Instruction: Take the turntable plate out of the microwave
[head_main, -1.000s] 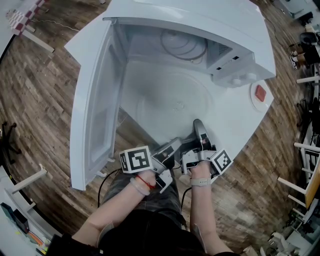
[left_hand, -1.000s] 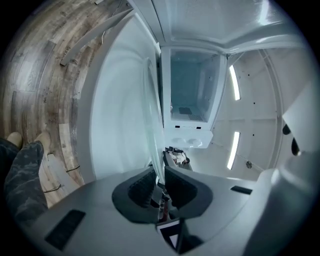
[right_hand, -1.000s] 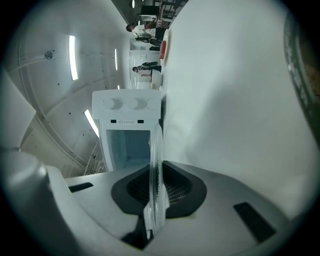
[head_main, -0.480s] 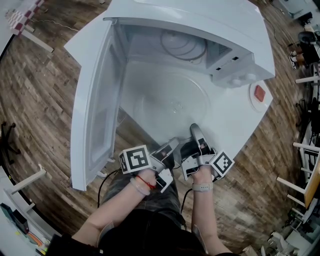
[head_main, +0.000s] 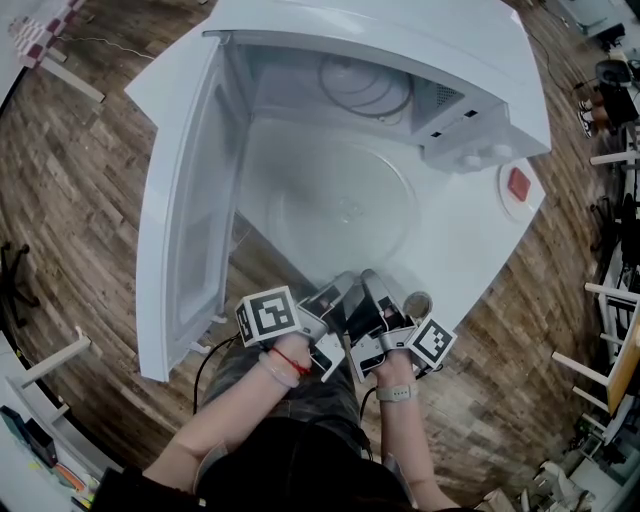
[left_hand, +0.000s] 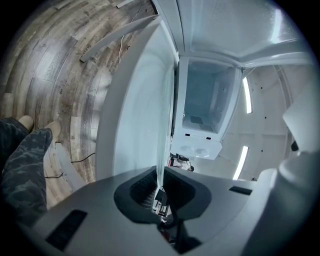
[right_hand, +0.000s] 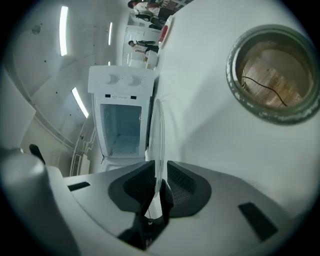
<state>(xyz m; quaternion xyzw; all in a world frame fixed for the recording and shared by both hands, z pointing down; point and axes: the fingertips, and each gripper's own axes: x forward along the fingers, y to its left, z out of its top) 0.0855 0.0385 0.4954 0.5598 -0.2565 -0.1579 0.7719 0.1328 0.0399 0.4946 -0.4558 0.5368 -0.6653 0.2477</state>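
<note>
The clear glass turntable plate (head_main: 345, 205) lies flat on the floor of the open white microwave (head_main: 400, 40), with its near rim at the front sill. Both grippers meet at that near rim, side by side. My left gripper (head_main: 338, 292) has the rim edge-on between its pads (left_hand: 145, 187), and its jaws are closing onto the glass (left_hand: 160, 150). My right gripper (head_main: 368, 292) is shut on the rim just to the right, where the thin plate edge (right_hand: 159, 145) runs between its ribbed pads (right_hand: 182, 185).
The microwave door (head_main: 190, 200) hangs wide open at the left. The oven sits on a white table (head_main: 470, 240) with a round cable hole (head_main: 417, 303) right of my right gripper and a red object (head_main: 519, 186) beyond. Wood floor surrounds it, and the person's legs are below.
My right gripper has slid back and left along the plate's rim, ending close beside the left gripper and uncovering the table's cable hole. The left gripper stayed at the rim.
</note>
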